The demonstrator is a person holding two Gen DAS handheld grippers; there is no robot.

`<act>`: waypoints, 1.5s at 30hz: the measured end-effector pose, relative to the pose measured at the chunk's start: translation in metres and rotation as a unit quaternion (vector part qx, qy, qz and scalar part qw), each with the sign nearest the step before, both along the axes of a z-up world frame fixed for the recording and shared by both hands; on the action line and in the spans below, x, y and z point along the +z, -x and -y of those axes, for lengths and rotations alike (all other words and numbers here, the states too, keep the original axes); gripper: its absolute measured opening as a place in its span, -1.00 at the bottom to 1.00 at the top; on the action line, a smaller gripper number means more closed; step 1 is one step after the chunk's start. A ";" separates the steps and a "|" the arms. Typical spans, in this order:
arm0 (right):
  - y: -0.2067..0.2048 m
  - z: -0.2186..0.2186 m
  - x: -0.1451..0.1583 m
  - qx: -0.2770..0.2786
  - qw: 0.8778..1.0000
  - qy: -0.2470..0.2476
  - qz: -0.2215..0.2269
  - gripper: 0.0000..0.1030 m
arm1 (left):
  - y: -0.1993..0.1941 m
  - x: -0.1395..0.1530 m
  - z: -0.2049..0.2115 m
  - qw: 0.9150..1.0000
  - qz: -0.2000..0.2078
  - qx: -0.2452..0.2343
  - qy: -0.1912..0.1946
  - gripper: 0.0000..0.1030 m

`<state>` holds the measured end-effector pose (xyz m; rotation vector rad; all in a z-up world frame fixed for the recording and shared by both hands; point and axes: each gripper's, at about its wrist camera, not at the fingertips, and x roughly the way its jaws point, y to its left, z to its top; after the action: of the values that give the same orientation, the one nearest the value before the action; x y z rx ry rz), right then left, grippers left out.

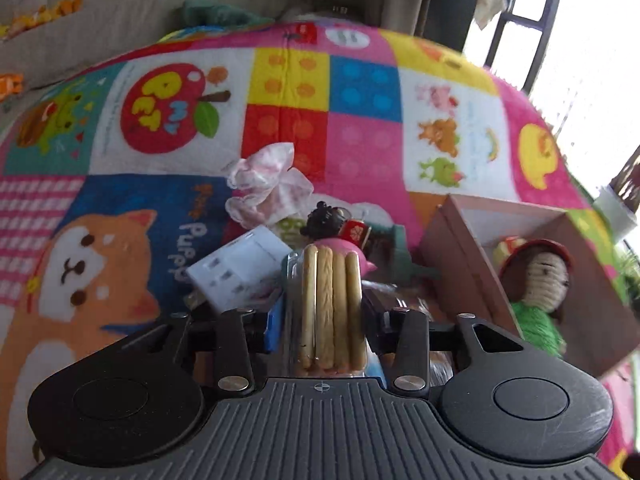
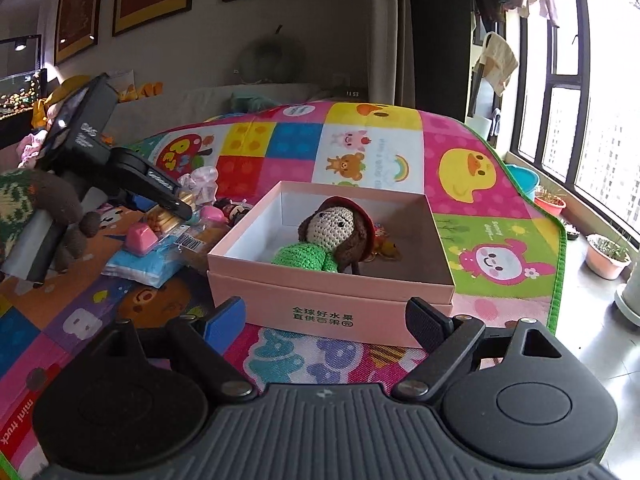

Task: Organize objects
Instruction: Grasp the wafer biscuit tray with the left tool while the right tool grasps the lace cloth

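Note:
My left gripper (image 1: 330, 316) is shut on a clear pack of biscuit sticks (image 1: 332, 308), held over a pile of small items on the mat. It also shows in the right wrist view (image 2: 182, 206), left of the box. A pink box (image 2: 332, 304) stands open on the mat with a crocheted doll (image 2: 328, 236) in a green dress and red hat lying inside; the box (image 1: 452, 252) and doll (image 1: 540, 288) show at the right of the left wrist view. My right gripper (image 2: 324, 320) is open and empty, just in front of the box's near wall.
The pile holds a white card box (image 1: 236, 268), a pink lacy bag (image 1: 268, 184), a dark-haired keychain figure (image 1: 324, 220), a blue tissue pack (image 2: 144, 264) and a pink toy (image 2: 140, 238). A colourful play mat (image 2: 480, 216) covers the floor. Plant pots (image 2: 606, 254) stand by the window at right.

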<state>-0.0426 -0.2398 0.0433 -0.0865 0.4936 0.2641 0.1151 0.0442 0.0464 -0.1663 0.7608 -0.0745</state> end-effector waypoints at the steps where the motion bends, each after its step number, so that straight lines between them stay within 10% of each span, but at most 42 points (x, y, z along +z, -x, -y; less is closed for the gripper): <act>1: 0.000 -0.003 0.000 0.003 1.000 0.002 0.000 0.70 | 0.014 0.003 -0.007 1.000 0.008 -0.003 0.016 -0.15; 6: -0.002 -0.037 0.003 0.042 0.999 0.012 -0.004 0.70 | 0.081 0.002 -0.038 0.998 -0.012 -0.013 0.067 -0.15; 16: -0.041 -0.130 0.030 0.124 0.991 0.023 -0.036 0.70 | 0.167 -0.036 -0.051 0.998 -0.013 -0.011 -0.063 -0.15; 33: -0.281 -0.277 0.000 0.005 0.984 0.011 -0.176 0.69 | 0.158 -0.044 -0.078 0.999 0.019 -0.014 0.049 -0.16; 35: -0.296 -0.288 -0.014 -0.016 0.983 0.040 -0.180 0.56 | 0.158 -0.045 -0.079 0.998 0.019 -0.015 0.053 -0.16; 40: -0.294 -0.288 -0.020 -0.002 0.978 0.071 -0.195 -0.78 | 0.157 -0.045 -0.077 0.998 0.020 -0.012 0.050 -0.16; 45: -0.235 -0.262 0.027 0.060 0.987 0.074 -0.129 -0.90 | 0.157 -0.045 -0.072 0.999 0.019 -0.004 0.040 -0.16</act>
<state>0.1927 0.0223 0.0708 -0.2295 0.7679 0.3584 -0.0422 0.1164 0.0013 -0.2370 0.7209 -0.1154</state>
